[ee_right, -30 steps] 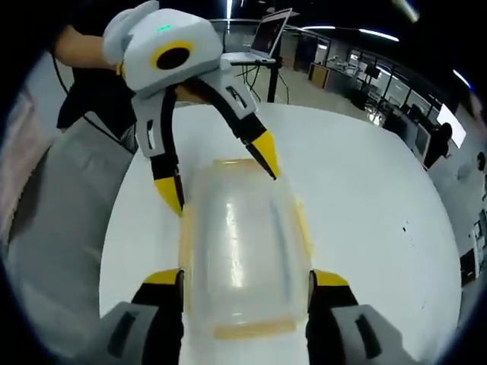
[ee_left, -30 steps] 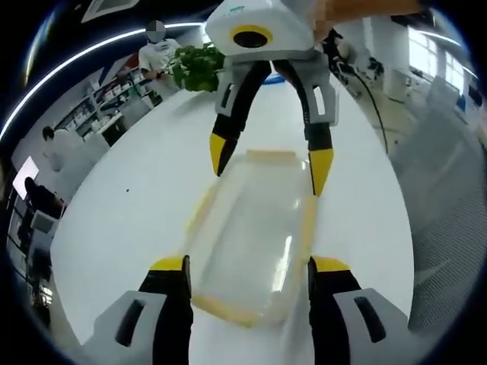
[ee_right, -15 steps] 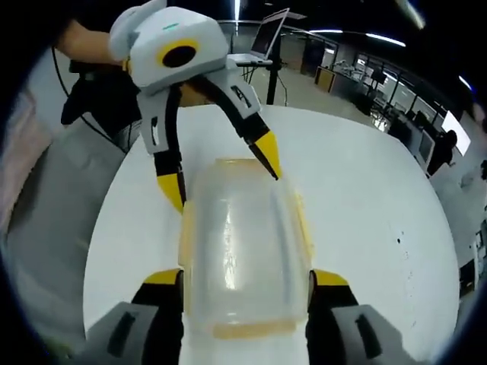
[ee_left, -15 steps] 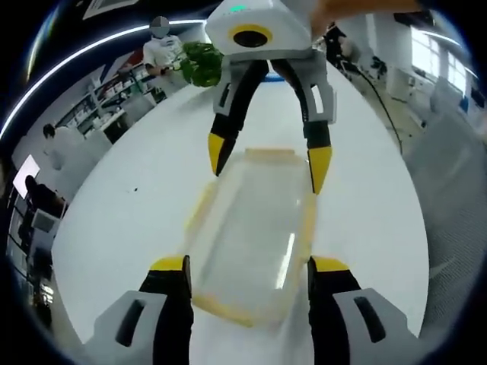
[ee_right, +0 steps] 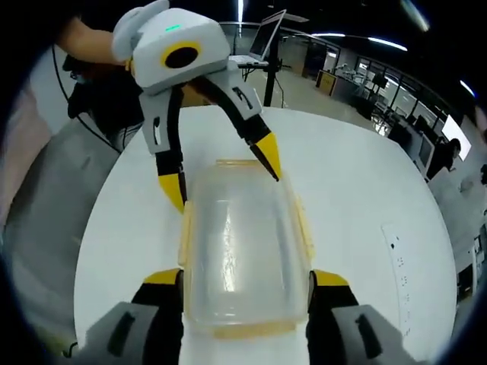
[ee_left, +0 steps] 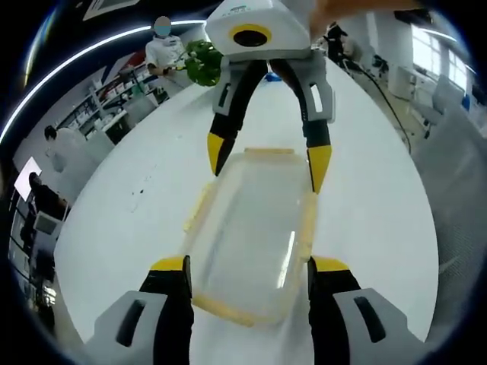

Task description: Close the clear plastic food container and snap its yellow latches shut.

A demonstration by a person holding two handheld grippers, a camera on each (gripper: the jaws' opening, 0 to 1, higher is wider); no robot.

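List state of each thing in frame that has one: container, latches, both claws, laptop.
clear plastic food container: lid on, resting flat on the white table, one claw at each end.
yellow latches: along the lid edges; snapped or not, cannot tell.
left claw: open, tips astride the container's end.
right claw: open, tips astride the opposite end.
laptop: screen open, on a stand behind the table.

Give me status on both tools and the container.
Left tool and right tool open, straddling opposite ends of the clear container. Lid on; yellow latches along the sides, snapped or not unclear. White table around it, nothing blocking.
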